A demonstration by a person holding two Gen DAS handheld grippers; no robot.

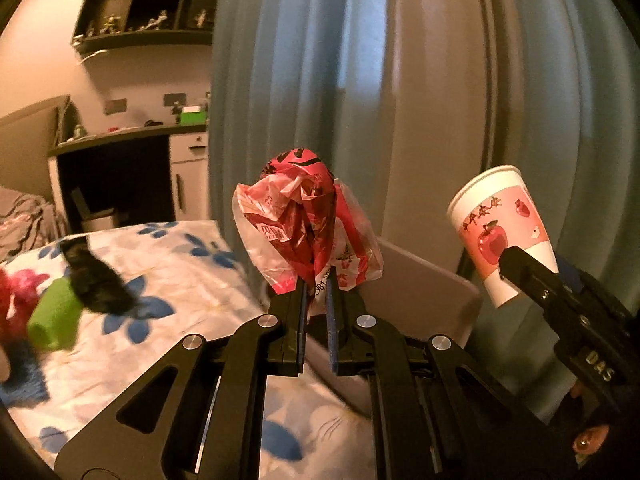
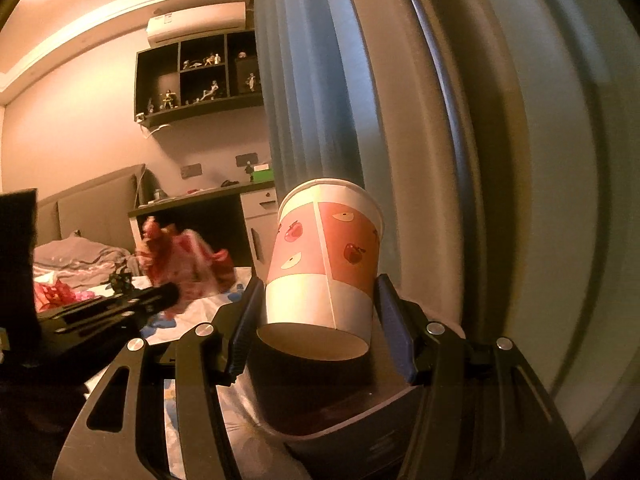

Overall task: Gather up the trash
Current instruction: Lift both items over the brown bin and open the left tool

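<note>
My left gripper (image 1: 318, 292) is shut on a crumpled red and clear plastic wrapper (image 1: 308, 224), held up above the bed's edge. My right gripper (image 2: 320, 300) is shut on a white paper cup (image 2: 324, 264) printed with red apples, tilted slightly, its base toward the camera. The cup hangs just above a dark trash bin (image 2: 360, 432) whose opening lies below it. In the left wrist view the cup (image 1: 500, 232) and the right gripper (image 1: 508, 268) are at the right, beside the bin's grey side (image 1: 420, 292). In the right wrist view the left gripper (image 2: 168, 294) and the wrapper (image 2: 180, 256) are at the left.
A bed with a blue-flowered sheet (image 1: 160, 272) carries a green object (image 1: 54, 316), a black item (image 1: 96, 280) and something red at the far left. Blue-grey curtains (image 1: 320, 80) hang right behind the bin. A desk (image 1: 132, 136) and wall shelves (image 1: 152, 4) stand beyond the bed.
</note>
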